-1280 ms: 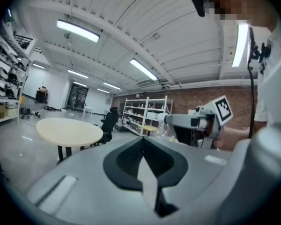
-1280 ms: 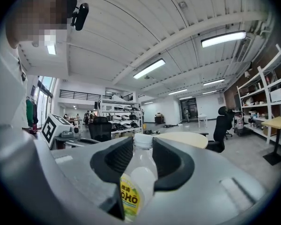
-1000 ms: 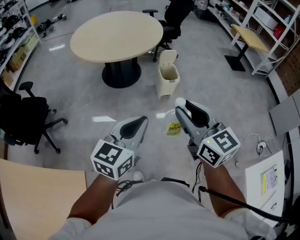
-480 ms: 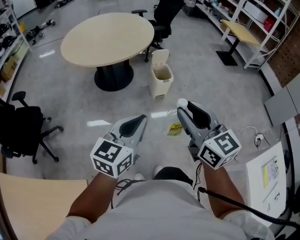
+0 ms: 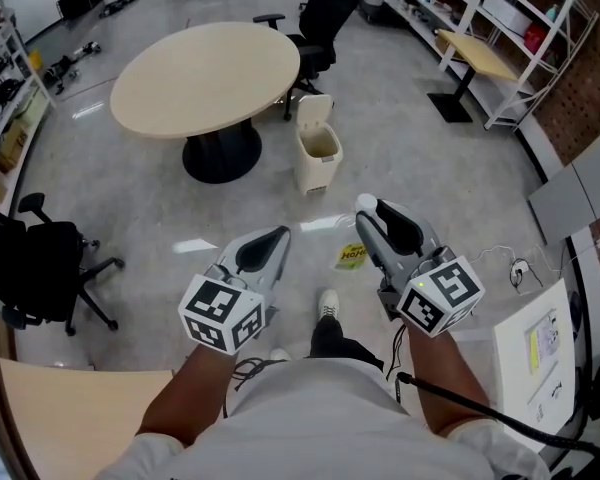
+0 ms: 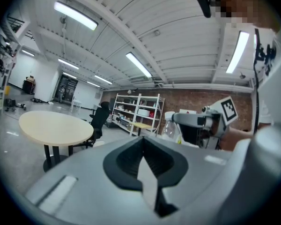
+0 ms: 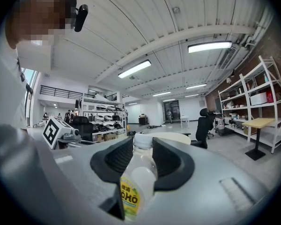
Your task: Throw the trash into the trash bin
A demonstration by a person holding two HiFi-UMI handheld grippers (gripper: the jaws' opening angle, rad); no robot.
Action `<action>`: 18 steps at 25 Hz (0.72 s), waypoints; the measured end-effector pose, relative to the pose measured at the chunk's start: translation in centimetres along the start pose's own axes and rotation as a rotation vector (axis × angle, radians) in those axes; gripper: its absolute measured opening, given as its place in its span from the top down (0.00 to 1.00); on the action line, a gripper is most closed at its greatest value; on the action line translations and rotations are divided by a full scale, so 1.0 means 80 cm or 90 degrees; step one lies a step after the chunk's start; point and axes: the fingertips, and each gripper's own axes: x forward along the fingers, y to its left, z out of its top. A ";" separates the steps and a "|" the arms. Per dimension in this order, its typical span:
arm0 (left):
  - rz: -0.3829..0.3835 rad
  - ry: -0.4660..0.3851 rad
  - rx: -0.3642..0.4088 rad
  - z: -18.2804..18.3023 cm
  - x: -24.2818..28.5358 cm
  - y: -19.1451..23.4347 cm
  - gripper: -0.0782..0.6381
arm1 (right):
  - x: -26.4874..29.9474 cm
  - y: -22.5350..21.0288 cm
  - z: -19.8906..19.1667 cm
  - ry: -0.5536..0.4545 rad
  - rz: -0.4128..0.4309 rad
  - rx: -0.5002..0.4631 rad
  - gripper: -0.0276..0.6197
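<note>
A clear plastic bottle (image 7: 136,182) with a yellow label (image 5: 351,257) and a white cap stands upright between the jaws of my right gripper (image 5: 376,218), which is shut on it. My left gripper (image 5: 267,248) is held level beside it, shut with nothing in it (image 6: 143,142). The cream trash bin (image 5: 318,155), its lid up, stands on the floor ahead, beside a round table, well beyond both grippers. In the left gripper view, the right gripper (image 6: 196,121) shows with the bottle (image 6: 171,130).
A round beige table (image 5: 205,78) on a black pedestal stands left of the bin. Black office chairs (image 5: 45,258) (image 5: 320,13) sit at left and behind the table. Shelving (image 5: 510,28) and a small desk (image 5: 475,56) line the right wall. A white unit (image 5: 535,358) is at my right.
The person has stepped forward: a shoe now shows on the floor between the grippers. Table and bin have drifted left in the head view. Both grips are unchanged.
</note>
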 end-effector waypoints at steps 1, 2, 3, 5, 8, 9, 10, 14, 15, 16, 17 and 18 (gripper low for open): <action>0.000 0.000 0.001 0.000 0.003 0.002 0.88 | 0.003 -0.003 -0.001 0.002 0.001 -0.001 0.75; 0.001 -0.001 0.002 0.001 0.008 0.004 0.88 | 0.006 -0.008 -0.002 0.002 0.001 -0.002 0.75; 0.003 -0.003 0.003 0.004 0.012 0.007 0.88 | 0.009 -0.013 -0.001 0.003 0.001 -0.003 0.75; 0.008 -0.007 0.004 0.010 0.023 0.015 0.88 | 0.017 -0.025 0.002 0.002 0.001 -0.005 0.75; 0.017 -0.009 0.006 0.018 0.040 0.029 0.88 | 0.031 -0.041 0.003 0.004 0.006 -0.003 0.75; 0.020 -0.009 0.007 0.019 0.046 0.033 0.88 | 0.035 -0.046 0.002 0.005 0.009 -0.001 0.75; 0.021 -0.008 0.007 0.020 0.052 0.037 0.88 | 0.039 -0.052 0.001 0.005 0.011 0.000 0.75; 0.023 -0.006 0.011 0.024 0.084 0.047 0.88 | 0.056 -0.082 0.003 -0.001 0.014 -0.002 0.75; 0.021 -0.006 0.014 0.027 0.094 0.048 0.88 | 0.059 -0.091 0.006 -0.003 0.014 -0.002 0.75; 0.020 -0.005 0.017 0.030 0.104 0.049 0.88 | 0.062 -0.100 0.009 -0.005 0.015 -0.003 0.75; 0.020 -0.005 0.020 0.033 0.113 0.049 0.88 | 0.065 -0.109 0.011 -0.007 0.016 -0.002 0.75; 0.019 -0.004 0.022 0.036 0.122 0.049 0.88 | 0.068 -0.117 0.013 -0.008 0.017 -0.002 0.75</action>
